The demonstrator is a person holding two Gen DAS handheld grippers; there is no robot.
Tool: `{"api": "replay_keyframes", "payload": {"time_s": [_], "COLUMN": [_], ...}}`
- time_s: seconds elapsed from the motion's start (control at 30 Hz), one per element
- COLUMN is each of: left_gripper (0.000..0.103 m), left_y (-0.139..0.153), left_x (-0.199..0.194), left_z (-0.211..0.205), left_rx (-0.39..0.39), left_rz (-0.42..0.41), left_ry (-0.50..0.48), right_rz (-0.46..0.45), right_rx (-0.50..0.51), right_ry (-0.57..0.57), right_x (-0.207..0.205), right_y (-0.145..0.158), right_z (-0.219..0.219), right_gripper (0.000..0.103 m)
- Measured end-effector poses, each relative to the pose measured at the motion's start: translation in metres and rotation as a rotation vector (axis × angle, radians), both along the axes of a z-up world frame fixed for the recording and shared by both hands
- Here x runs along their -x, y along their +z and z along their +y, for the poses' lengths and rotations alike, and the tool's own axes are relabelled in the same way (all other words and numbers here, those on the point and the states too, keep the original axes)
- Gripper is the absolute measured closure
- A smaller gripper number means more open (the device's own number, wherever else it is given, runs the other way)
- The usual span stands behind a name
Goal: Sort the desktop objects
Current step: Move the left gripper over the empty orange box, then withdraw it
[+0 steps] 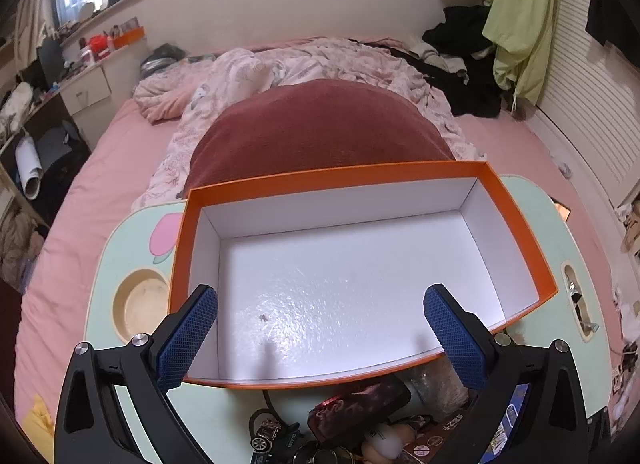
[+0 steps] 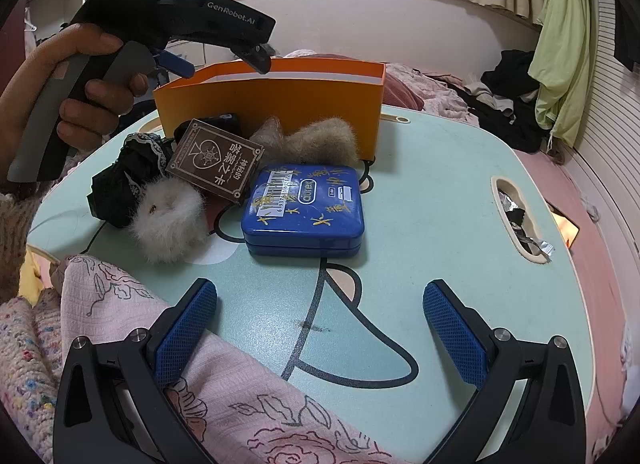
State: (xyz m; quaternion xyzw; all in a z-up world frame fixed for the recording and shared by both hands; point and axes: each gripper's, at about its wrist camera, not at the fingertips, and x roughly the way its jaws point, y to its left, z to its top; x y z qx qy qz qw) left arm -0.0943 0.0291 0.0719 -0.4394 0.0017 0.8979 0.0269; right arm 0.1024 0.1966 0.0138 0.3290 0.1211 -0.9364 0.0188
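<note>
A: Left claw [image 1: 320, 328] first. State?

B: Spread wide, nothing between the blue pads [image 1: 188, 338]. In the left wrist view it hangs over the near rim of the orange box [image 1: 516, 219], looking straight down into the white interior. Box is bare apart from a tiny speck mid-floor. My guess: it hovers there because the box is the drop target.

A: Right claw [image 2: 320, 328]?

B: Also spread, holding nothing. Lower part of the right wrist view, low over the mint tabletop [image 2: 440, 199], pointing at the pile.

A: Where's the stuff to sort?

B: All still outside the box, bunched at centre-left of the right wrist view, just in front of the box's orange wall. Blue tin [image 2: 304, 211] closest to the claw, lying flat. Brown card box [image 2: 216, 161] behind it, tilted, leaning on the pile. White fluffy scrunchie [image 2: 168, 219] to the left, black lace cloth [image 2: 124, 179] behind that, tan fluffy piece [image 2: 316, 141] touching the box wall.

A: Why stacked up there?

B: Probably so each trip into the box is short. Sorting not begun, by the look of it.

A: Anything in the way?

B: Pink floral fabric [image 2: 224, 396] lower left, draped over the tabletop edge under the right claw's left finger. Could snag. A hand [image 2: 92, 79] at upper left grips the other tool's handle.
</note>
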Motion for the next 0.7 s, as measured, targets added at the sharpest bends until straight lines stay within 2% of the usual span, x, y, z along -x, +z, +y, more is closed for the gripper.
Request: {"api": "replay_keyframes", "payload": {"time_s": [0.1, 0.2, 0.3, 0.4, 0.57, 0.7], "left_gripper": [0.000, 0.000, 0.000, 0.000, 0.000, 0.000], "left_y": [0.000, 0.008, 0.025, 0.028, 0.003, -0.028], "left_x": [-0.002, -0.014, -0.044, -0.078, -0.136, -0.163], "left_z": [-0.001, -0.006, -0.017, -0.033, -0.064, -0.079], "left_rx": [0.005, -0.021, -0.028, -0.040, -0.150, -0.187], "left_rz": [0.002, 0.024, 0.117, 0.172, 0.206, 0.178], "left_ry": [-0.002, -0.018, -0.027, -0.036, -0.115, -0.114], "right_rz": [0.000, 0.000, 0.001, 0.001, 0.001, 0.002], "right_rx": [0.000, 0.000, 0.000, 0.000, 0.000, -0.001], "right_ry": [0.003, 0.008, 0.012, 0.016, 0.023, 0.030], "right_x": [0.000, 0.000, 0.000, 0.000, 0.000, 0.001], "right_y": [0.000, 0.000, 0.000, 0.000, 0.000, 0.000], "right_z": [0.000, 0.000, 0.000, 0.000, 0.000, 0.000], "right_gripper": [0.000, 0.000, 0.000, 0.000, 0.000, 0.000]}}
